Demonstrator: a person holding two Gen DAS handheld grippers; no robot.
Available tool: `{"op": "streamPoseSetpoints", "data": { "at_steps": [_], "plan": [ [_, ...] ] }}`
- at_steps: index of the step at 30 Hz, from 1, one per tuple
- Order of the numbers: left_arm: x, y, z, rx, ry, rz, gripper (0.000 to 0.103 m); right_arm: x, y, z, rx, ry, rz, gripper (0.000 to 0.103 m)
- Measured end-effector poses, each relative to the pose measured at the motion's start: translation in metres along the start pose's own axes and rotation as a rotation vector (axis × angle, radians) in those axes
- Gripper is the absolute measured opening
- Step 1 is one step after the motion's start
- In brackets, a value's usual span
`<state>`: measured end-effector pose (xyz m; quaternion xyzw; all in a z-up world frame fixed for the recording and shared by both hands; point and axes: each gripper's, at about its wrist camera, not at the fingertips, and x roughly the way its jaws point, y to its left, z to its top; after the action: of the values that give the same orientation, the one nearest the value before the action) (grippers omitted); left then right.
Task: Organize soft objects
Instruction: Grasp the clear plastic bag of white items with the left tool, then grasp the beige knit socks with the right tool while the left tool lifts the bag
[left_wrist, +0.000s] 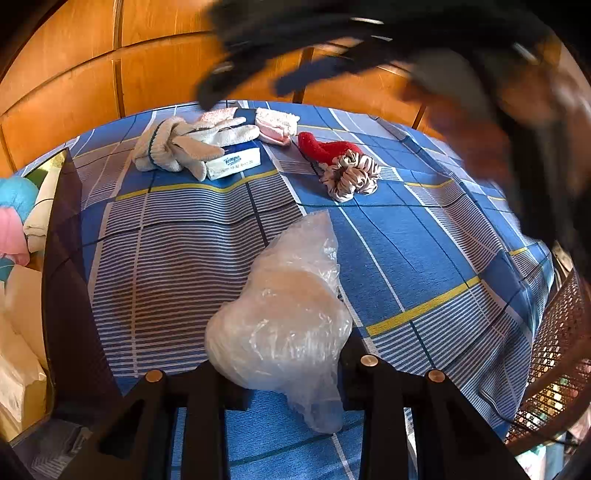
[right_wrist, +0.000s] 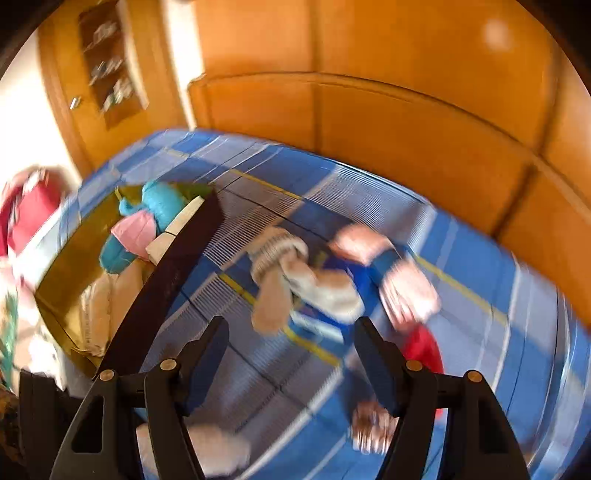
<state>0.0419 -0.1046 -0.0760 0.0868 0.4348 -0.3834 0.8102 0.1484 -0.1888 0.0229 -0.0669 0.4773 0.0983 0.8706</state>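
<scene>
Our left gripper (left_wrist: 284, 373) has its jaws clamped on the crinkled clear plastic bag (left_wrist: 284, 306), just above the near edge of the blue plaid bed (left_wrist: 424, 240). Our right gripper (right_wrist: 291, 358) hangs, jaws apart and empty. We should carry the bag steadily to the dark-walled box (left_wrist: 70, 258) at the left edge.

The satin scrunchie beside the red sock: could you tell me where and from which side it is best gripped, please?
Probably pinch the scrunchie across its ruffled band on the near edge, coming from above. It lies flat on the checked cloth, so there is little side to grab, and the red sock touches its far side.
</scene>
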Motion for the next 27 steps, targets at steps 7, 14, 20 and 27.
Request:
{"op": "streamPoseSetpoints", "data": {
  "at_steps": [7,14,20,27],
  "plan": [
    [0.001,0.008,-0.001,-0.040,-0.012,-0.046,0.031,0.070,0.023,0.042,-0.199,0.140,-0.080,0.071],
    [0.003,0.012,0.000,-0.064,-0.015,-0.058,0.032,0.089,0.030,0.039,-0.228,0.157,-0.121,0.028],
    [0.004,0.011,0.000,-0.068,-0.013,-0.045,0.032,0.025,0.018,0.017,-0.109,0.068,-0.105,0.028],
    [0.001,0.008,-0.001,-0.076,-0.006,-0.023,0.032,-0.027,-0.002,-0.049,0.080,0.098,-0.019,0.028]
  ]
}}
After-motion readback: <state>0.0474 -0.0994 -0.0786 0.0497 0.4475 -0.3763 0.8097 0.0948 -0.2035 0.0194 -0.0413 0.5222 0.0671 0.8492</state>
